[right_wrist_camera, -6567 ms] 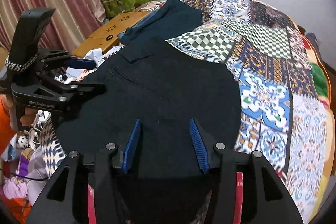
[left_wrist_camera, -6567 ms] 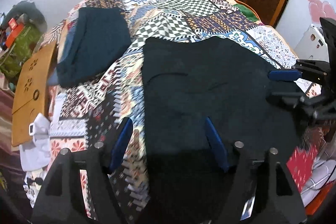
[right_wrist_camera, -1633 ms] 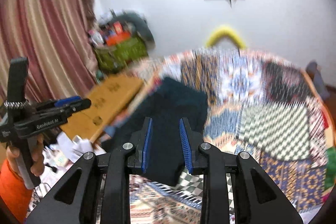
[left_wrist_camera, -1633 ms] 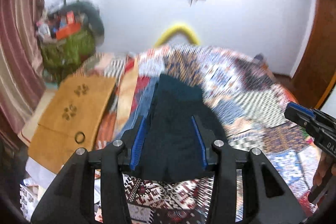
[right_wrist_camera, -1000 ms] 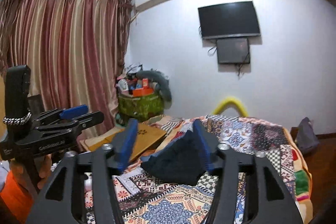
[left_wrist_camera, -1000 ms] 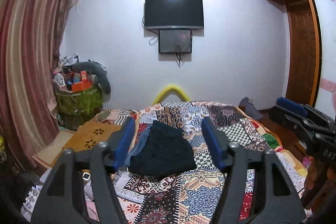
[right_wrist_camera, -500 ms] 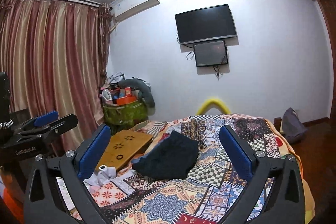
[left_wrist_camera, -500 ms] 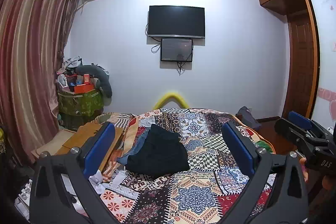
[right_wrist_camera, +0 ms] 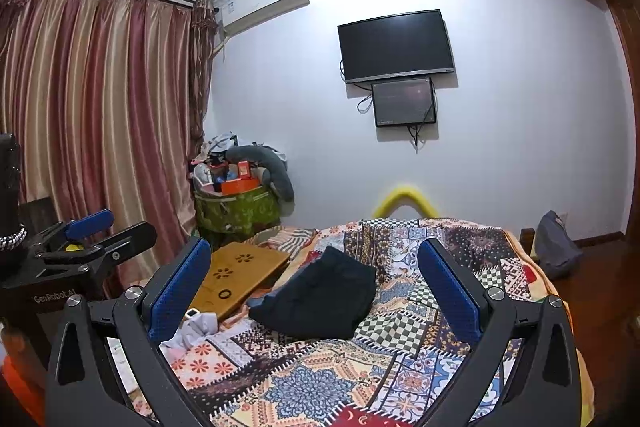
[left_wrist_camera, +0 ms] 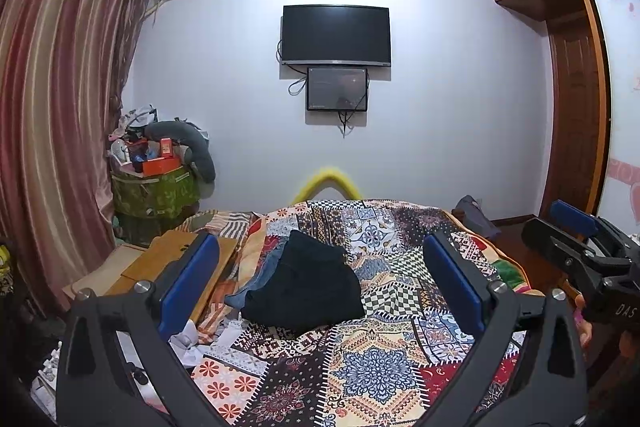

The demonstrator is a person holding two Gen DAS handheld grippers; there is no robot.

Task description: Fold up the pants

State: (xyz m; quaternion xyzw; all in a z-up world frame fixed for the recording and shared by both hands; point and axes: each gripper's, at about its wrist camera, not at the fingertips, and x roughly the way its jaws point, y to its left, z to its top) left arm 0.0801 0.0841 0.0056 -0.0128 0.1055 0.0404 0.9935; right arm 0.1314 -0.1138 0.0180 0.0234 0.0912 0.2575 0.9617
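Observation:
Folded dark pants (left_wrist_camera: 308,287) lie in a pile on the far left part of the patchwork bed cover (left_wrist_camera: 380,359), on top of other folded clothes with a blue denim edge. They also show in the right wrist view (right_wrist_camera: 320,297). My left gripper (left_wrist_camera: 320,283) is wide open and empty, held well back from the bed. My right gripper (right_wrist_camera: 314,285) is wide open and empty too. The right gripper shows at the right edge of the left wrist view (left_wrist_camera: 576,251), and the left gripper shows at the left edge of the right wrist view (right_wrist_camera: 92,239).
A wooden lap desk (right_wrist_camera: 236,279) leans at the bed's left side with white cloth (right_wrist_camera: 196,327) below it. A green bin (left_wrist_camera: 156,195) full of items stands by the striped curtain (left_wrist_camera: 48,131). A television (left_wrist_camera: 336,35) hangs on the far wall. A wooden wardrobe (left_wrist_camera: 576,83) stands at right.
Both grippers let go of the dark pants on the pile, pulled back from the bed and rose to a level view. Both jaws opened wider over the last second.

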